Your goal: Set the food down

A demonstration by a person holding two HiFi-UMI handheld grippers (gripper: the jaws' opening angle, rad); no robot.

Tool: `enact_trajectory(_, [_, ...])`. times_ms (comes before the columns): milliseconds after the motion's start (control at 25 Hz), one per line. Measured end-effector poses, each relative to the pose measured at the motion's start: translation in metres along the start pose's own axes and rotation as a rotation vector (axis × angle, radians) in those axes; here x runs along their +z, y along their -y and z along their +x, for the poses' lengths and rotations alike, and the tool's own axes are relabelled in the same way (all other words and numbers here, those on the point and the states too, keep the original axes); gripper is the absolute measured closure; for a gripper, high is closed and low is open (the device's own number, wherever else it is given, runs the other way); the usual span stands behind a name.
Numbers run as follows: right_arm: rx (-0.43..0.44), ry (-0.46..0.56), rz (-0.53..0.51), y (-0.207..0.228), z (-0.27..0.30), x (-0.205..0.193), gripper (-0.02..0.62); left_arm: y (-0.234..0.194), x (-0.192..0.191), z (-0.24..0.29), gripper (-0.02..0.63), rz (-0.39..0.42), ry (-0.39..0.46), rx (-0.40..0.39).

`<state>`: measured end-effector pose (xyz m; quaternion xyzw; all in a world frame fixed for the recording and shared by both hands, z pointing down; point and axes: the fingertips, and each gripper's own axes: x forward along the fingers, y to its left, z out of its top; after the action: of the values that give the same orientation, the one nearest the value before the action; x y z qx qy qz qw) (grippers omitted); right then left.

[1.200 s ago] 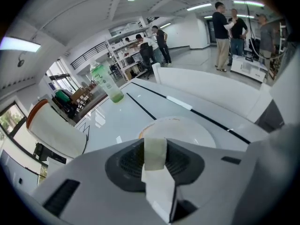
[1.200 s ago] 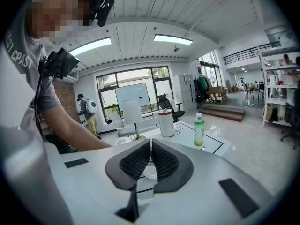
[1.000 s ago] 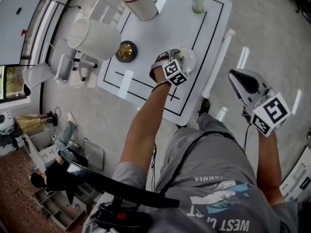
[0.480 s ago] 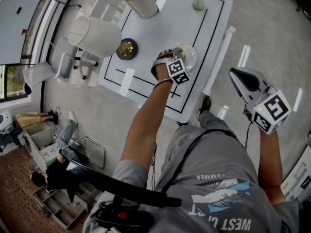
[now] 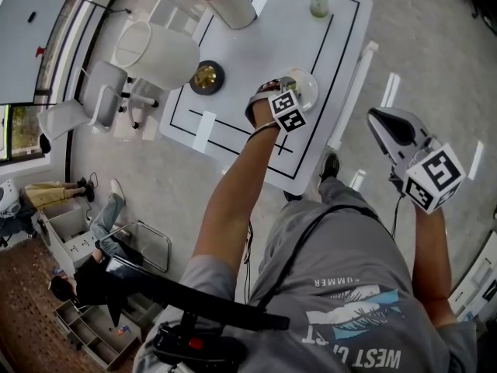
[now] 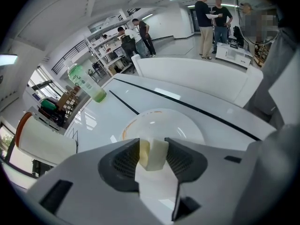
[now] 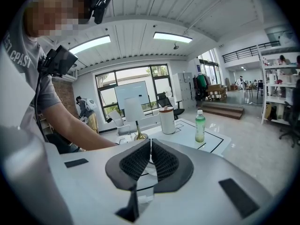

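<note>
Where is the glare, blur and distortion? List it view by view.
Head view: strong fisheye, the table edges bow, light even. Left gripper view: white glare streaks on the glossy table and plate; the close food piece looks slightly soft. Right gripper view: bright windows behind, dark rounded corners, a mosaic patch at top left.
</note>
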<state>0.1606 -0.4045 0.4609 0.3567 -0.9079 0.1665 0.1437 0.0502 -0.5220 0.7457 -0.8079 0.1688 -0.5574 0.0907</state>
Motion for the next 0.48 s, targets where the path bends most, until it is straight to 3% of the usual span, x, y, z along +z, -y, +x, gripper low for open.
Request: enact_trajectory(480, [-0.025, 0.012, 0.010, -0.024, 0.004, 0.005, 0.586, 0.017, -0.002, -0.016, 0.374, -0.088, 0.056, -0.130])
